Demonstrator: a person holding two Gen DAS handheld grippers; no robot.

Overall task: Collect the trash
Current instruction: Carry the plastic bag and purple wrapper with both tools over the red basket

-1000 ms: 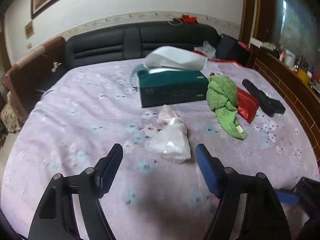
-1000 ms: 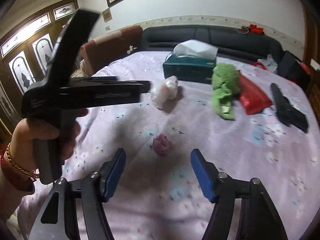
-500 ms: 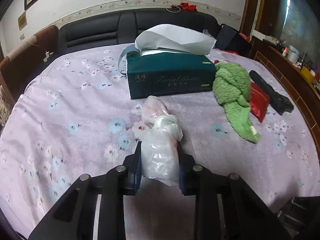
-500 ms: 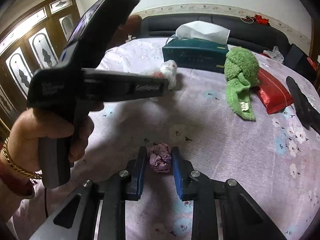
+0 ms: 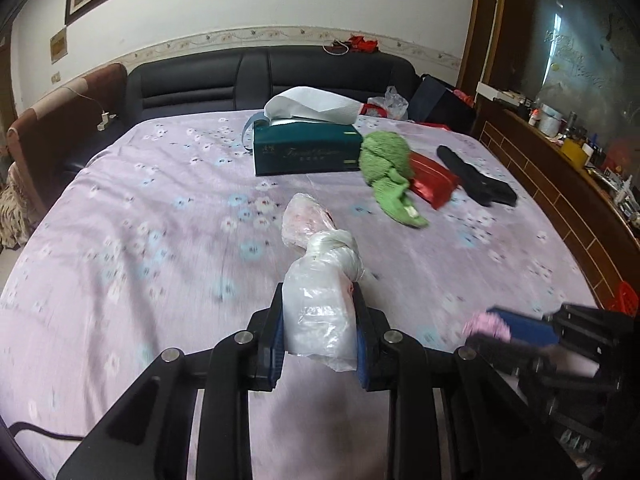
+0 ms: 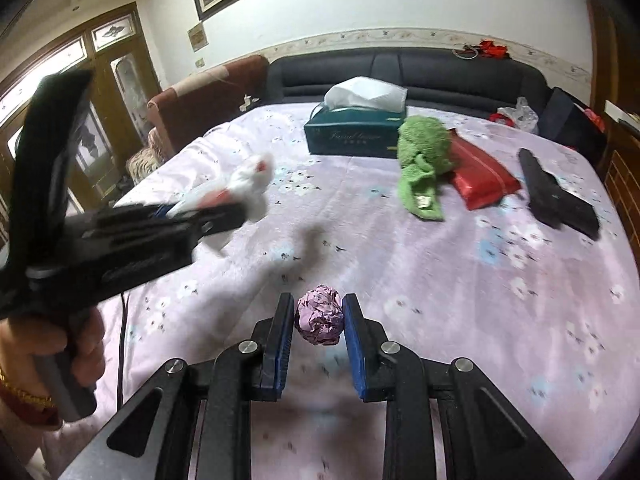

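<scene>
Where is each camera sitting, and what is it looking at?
Left wrist view: sits on the left claw, looking along it across the purple flowered tablecloth; its fingers clamp a knotted clear plastic bag, and the right claw shows at right.
Right wrist view: sits on the right claw, which pinches a crumpled purple paper ball; the left claw and a hand show.
Both share the dark green tissue box.

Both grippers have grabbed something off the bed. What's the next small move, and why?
Probably lift both straight up and carry them off toward a bin; none shows in either view. The left gripper is clamped on the knotted plastic bag, and the right gripper pinches the crumpled pink paper ball. Both pieces look secure, and no other obvious scrap shows on the bedspread.
</scene>
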